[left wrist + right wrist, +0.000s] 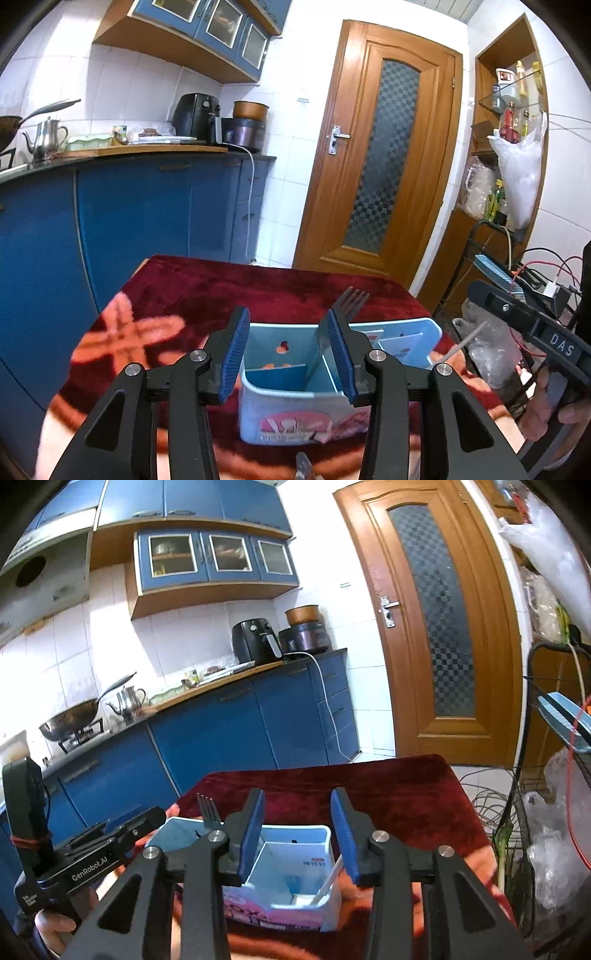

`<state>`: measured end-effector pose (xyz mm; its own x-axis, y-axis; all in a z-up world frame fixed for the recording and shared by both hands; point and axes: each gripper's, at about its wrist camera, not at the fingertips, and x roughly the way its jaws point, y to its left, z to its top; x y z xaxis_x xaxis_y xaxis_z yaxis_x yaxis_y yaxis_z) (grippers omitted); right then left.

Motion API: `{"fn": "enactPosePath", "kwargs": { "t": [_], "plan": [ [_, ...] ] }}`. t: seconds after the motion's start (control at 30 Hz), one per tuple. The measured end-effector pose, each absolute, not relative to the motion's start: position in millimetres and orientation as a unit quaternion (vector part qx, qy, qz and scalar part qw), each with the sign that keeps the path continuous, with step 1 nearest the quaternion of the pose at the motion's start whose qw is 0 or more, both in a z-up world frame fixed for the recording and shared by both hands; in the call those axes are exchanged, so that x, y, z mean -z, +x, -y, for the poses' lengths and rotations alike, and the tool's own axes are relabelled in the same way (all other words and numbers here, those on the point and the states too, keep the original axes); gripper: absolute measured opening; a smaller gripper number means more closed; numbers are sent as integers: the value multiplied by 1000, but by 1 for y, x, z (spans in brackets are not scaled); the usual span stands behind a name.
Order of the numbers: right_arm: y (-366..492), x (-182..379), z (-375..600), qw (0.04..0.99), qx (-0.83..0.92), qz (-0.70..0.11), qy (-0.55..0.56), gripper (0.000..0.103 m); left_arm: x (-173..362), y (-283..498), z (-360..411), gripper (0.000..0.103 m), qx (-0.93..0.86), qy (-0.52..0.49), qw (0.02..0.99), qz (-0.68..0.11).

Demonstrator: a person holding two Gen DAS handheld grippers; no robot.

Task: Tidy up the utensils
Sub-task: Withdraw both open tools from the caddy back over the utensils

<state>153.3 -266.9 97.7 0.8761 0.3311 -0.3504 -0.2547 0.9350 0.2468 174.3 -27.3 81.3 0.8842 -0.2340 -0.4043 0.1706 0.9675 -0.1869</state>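
With a fork [354, 298] and white stick [326, 883] already in the blue caddy [295, 402], both the left gripper [291, 354] and right gripper [301, 836] hover with fingers wide apart and empty, so the next move likely calls for fetching another utensil.

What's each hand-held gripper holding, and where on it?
Nothing. The left hand-held gripper and right hand-held gripper are both open over the blue utensil caddy; the fork stands in it, untouched.

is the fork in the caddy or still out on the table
In. The fork stands upright, tines up, in a compartment of the blue caddy; the left wrist view shows its tines above the rim.
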Motion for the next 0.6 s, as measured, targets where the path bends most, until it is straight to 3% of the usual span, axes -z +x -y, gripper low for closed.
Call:
{"fn": "enactPosePath", "kwargs": {
  "t": [0.07, 0.6],
  "plan": [
    [143, -99, 271, 961, -154, -202, 107, 44, -85, 166, 27, 53, 104, -70, 968, -219],
    [75, -81, 267, 941, -158, -273, 120, 50, -88, 98, 12, 63, 77, -52, 957, -275]
  ]
}}
